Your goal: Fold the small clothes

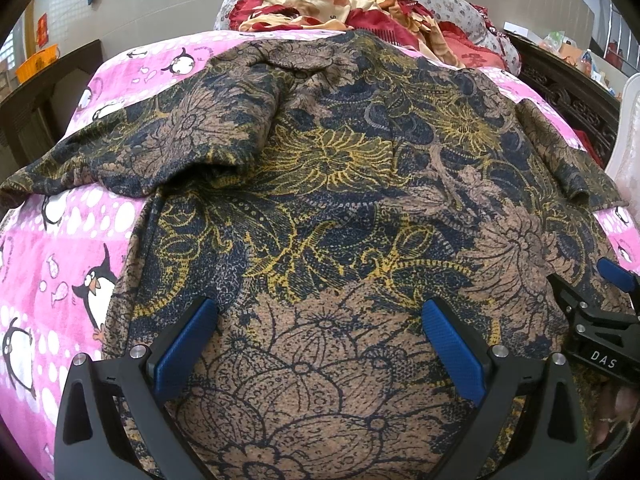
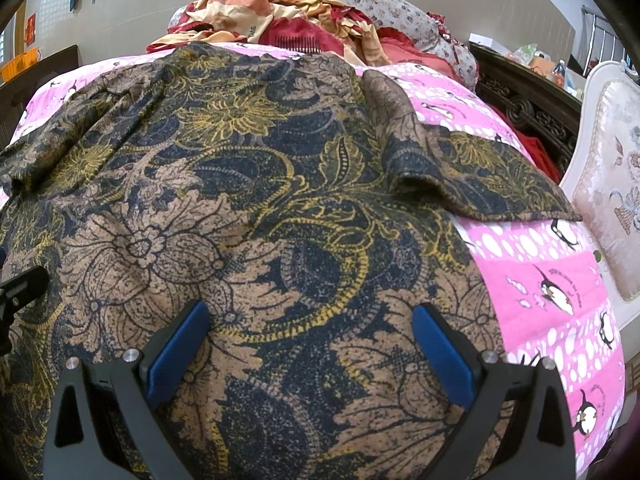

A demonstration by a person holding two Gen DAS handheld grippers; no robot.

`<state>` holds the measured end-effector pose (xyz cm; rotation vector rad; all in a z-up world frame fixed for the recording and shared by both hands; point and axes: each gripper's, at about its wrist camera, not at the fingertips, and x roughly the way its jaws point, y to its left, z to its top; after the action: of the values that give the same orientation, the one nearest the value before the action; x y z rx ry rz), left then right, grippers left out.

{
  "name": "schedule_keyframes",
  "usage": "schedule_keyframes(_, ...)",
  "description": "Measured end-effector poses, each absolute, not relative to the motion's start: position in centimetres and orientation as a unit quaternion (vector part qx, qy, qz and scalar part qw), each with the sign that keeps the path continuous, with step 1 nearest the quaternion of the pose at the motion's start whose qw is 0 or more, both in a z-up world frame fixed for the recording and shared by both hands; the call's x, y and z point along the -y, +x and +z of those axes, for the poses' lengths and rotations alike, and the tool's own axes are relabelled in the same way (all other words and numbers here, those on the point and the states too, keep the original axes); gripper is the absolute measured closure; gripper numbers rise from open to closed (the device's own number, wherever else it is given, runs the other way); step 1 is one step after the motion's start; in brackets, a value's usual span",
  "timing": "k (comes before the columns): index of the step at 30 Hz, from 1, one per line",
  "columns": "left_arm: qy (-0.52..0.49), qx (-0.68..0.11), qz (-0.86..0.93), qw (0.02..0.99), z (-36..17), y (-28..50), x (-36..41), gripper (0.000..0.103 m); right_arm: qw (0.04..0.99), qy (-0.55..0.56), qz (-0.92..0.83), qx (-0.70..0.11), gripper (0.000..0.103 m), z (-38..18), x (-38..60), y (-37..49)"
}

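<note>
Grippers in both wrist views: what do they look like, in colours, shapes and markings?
The left gripper and right gripper match: black angular frames with triangular cut-outs, silver round bolts, and flat blue textured pads on the fingers. The right gripper's body, seen from the left wrist view, carries white "DAS" lettering. No cables or sleeves visible.

The shirt (image 1: 328,184) is tan, navy and yellow floral. The sheet (image 1: 60,248) is pink with white dots and black-and-white penguins. Blue pads (image 2: 176,356) line black grippers. The quilt (image 1: 320,0) is red and cream.

Floral shirt (image 1: 340,200) matt woven cloth; penguin blanket (image 1: 60,248) fuzzy fleece; jaws' blue pads (image 1: 184,348) ribbed plastic.
</note>
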<state>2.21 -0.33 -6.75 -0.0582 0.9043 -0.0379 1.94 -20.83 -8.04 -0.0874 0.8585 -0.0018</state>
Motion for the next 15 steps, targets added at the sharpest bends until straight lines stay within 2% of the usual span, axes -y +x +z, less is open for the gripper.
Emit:
schedule_keyframes(12, -0.04, -0.445, -0.03, 0.894, -6.6, 2.6, 0.2, 0.018, 0.909, -0.043, -0.002, -0.414, 0.0, -8.0, 20.9, 2.0)
schedule_keyframes(13, -0.05, -0.447, -0.038, 0.892, -6.3, 2.6, -0.3, 0.022, 0.909, -0.043, -0.002, -0.414, 0.0, -8.0, 20.9, 1.9)
schedule_keyframes(14, -0.063, -0.445, -0.042, 0.892, -5.9, 2.5, -1.0, 0.032, 0.909, -0.043, -0.002, -0.414, 0.0, -8.0, 20.9, 1.9)
schedule_keyframes(15, -0.084, -0.44, -0.046, 0.893, -5.1, 2.4, -2.3, 0.036, 0.909, -0.044, -0.002, -0.413, 0.0, -8.0, 20.9, 1.9)
